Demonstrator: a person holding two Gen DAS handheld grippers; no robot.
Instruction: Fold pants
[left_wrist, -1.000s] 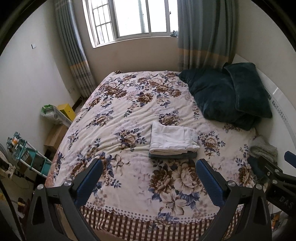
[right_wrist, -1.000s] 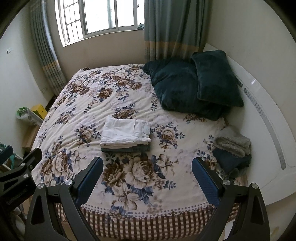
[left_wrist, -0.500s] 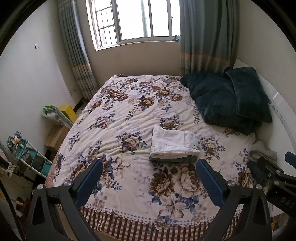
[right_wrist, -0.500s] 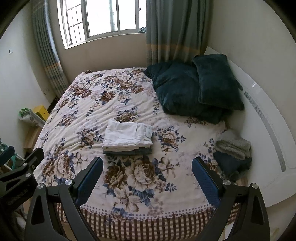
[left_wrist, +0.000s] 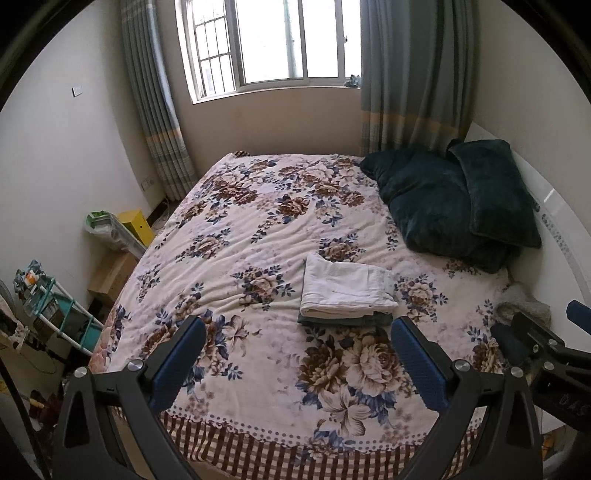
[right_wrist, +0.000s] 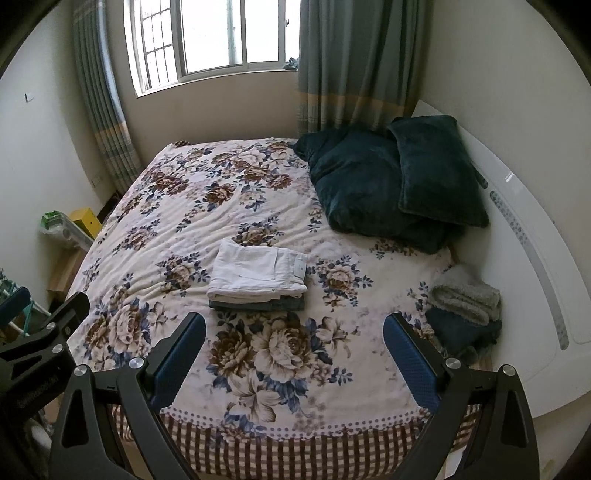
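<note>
Folded white pants (left_wrist: 345, 290) lie on top of a folded dark garment (left_wrist: 345, 319) in the middle of the floral bed (left_wrist: 258, 236). The same stack shows in the right wrist view, white pants (right_wrist: 258, 273) over the dark garment (right_wrist: 258, 304). My left gripper (left_wrist: 297, 339) is open and empty, held above the bed's foot, short of the stack. My right gripper (right_wrist: 293, 334) is open and empty, also back from the stack. Each gripper's side shows in the other's view: the right gripper (left_wrist: 576, 317), the left gripper (right_wrist: 48, 314).
Two dark teal pillows (right_wrist: 391, 184) lie by the white headboard (right_wrist: 524, 236). A grey and a dark folded cloth (right_wrist: 465, 306) sit at the bed's right edge. A teal rack (left_wrist: 55, 310), boxes and a yellow box (left_wrist: 135, 227) stand left of the bed. A window (left_wrist: 273, 40) is behind.
Both grippers have pulled back and risen away from the bed, so the stack looks smaller and more of the window shows. Both stay open.
</note>
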